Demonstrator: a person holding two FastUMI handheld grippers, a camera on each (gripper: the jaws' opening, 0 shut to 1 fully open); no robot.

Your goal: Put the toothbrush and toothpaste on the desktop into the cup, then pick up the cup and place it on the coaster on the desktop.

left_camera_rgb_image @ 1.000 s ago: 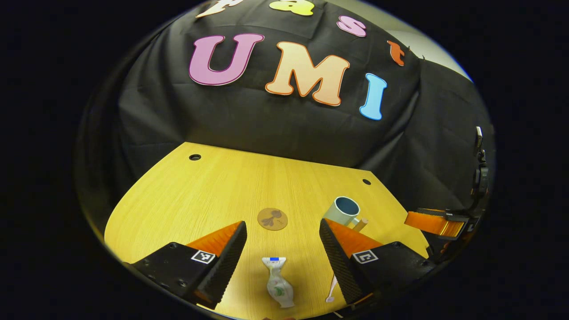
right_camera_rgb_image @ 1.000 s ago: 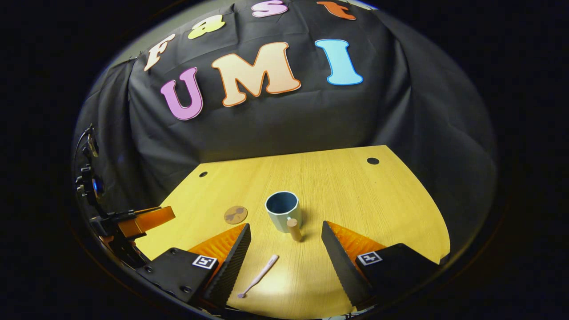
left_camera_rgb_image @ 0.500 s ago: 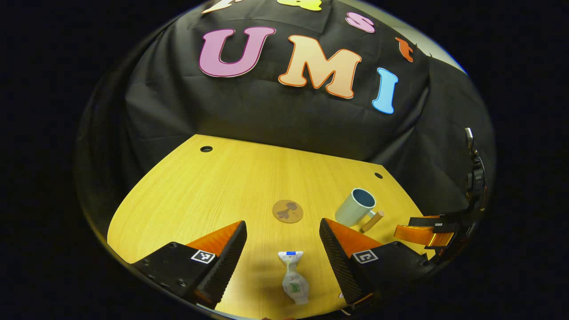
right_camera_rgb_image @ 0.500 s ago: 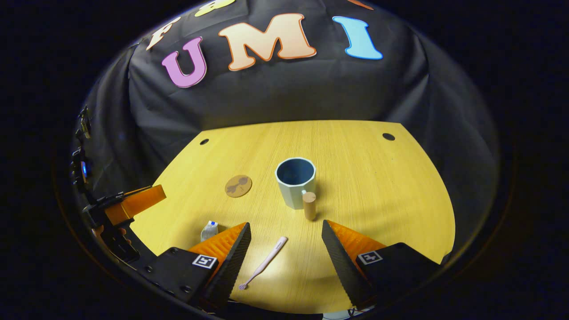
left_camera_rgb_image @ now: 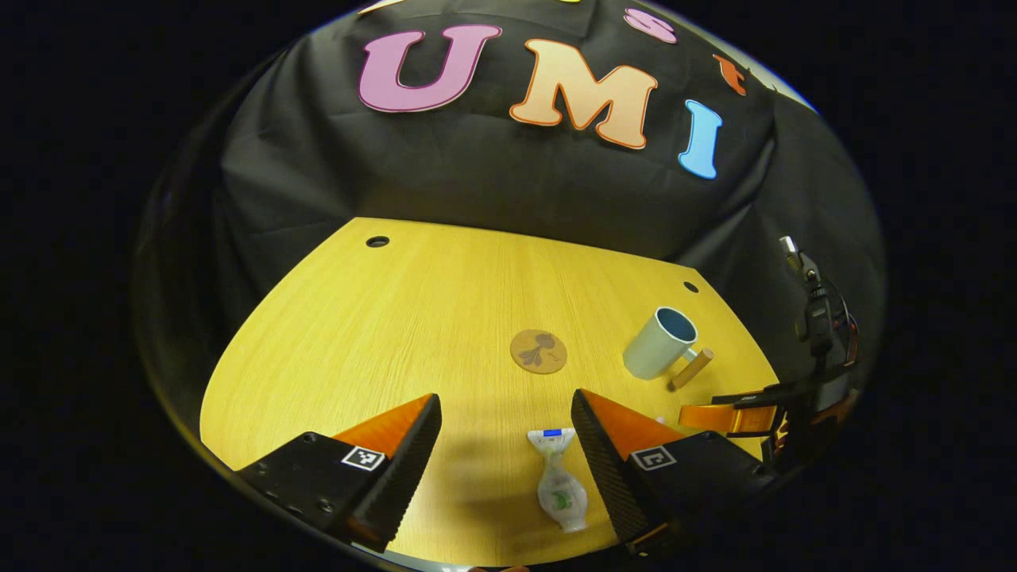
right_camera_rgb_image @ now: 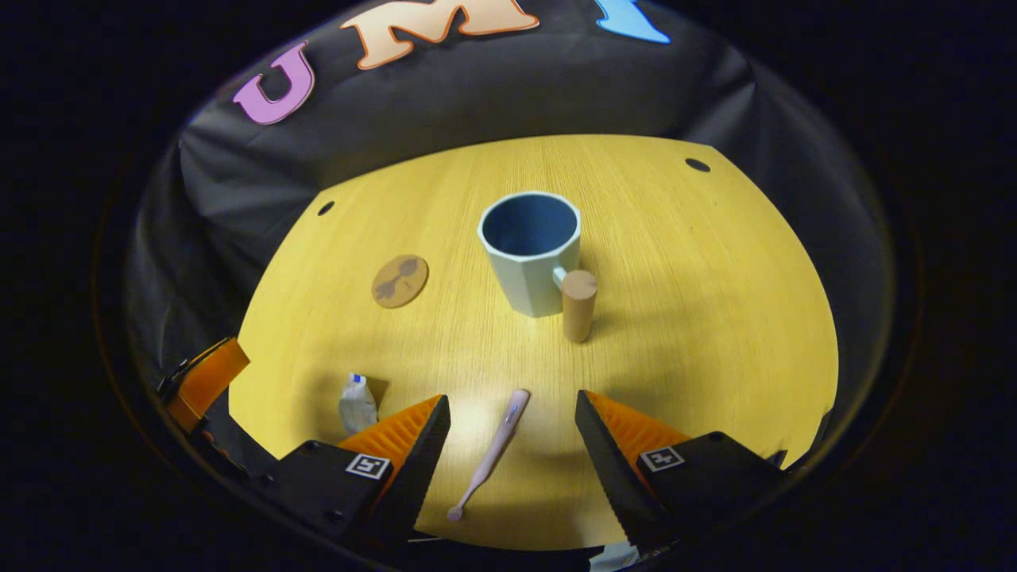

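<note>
A yellow wooden worktop [right_camera_rgb_image: 675, 318] stands before black cloth. At its middle sits the cup [right_camera_rgb_image: 531, 250], upright and empty, its wooden handle [right_camera_rgb_image: 578, 305] turned toward the camera. The coaster [right_camera_rgb_image: 400, 280] lies left of the cup, well apart and bare. Nearer than the cup, the toothbrush [right_camera_rgb_image: 491, 453] lies flat between the spread fingers of the right gripper [right_camera_rgb_image: 512, 453], likely lined up for a grasp. Left of the cup and nearer, the toothpaste [left_camera_rgb_image: 559, 488] lies between the parted fingers of the left gripper [left_camera_rgb_image: 506, 453], close to its right finger; contact is hard to judge. Since a second ago both grippers have lowered and advanced, centring each item.
</note>
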